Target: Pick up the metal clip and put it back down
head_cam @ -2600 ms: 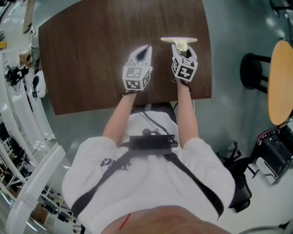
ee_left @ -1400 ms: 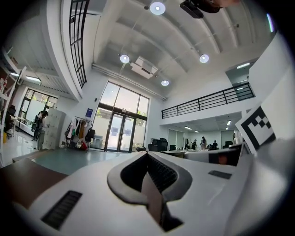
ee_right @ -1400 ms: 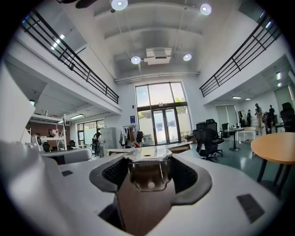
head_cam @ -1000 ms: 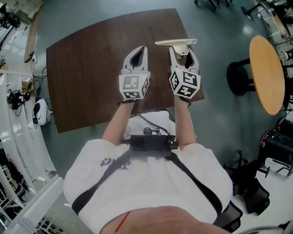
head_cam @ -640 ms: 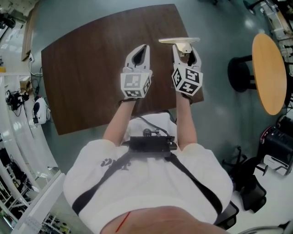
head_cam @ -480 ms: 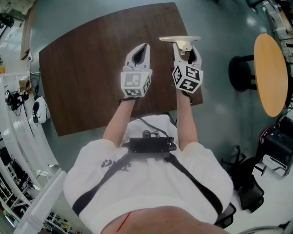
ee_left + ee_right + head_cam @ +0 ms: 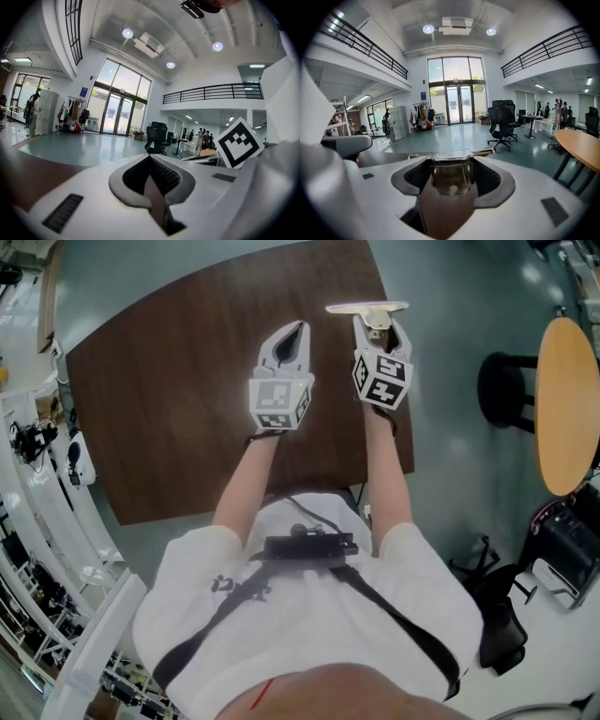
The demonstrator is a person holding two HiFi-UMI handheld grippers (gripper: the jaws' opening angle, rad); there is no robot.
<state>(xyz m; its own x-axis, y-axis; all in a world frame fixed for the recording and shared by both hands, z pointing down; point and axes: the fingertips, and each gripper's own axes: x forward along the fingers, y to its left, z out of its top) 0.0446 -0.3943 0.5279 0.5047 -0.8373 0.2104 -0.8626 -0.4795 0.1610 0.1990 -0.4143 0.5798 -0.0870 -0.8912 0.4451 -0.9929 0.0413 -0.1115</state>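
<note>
right gripper (image 7: 380,331) has the metal clip (image 7: 367,308): jaws stand wide, pads pressed on both sides of the clip's body, and its spring and wire loop show between them in the right gripper view. the clip's flat bar runs left-right across the jaw tips at the far right edge of the dark wood table (image 7: 169,381). in the head view the bar's right end pokes past the table edge. can't tell whether the clip is clear of the tabletop. left gripper (image 7: 285,341) is just left of the right one, over the table, jaws closed tip to tip with nothing between them
</note>
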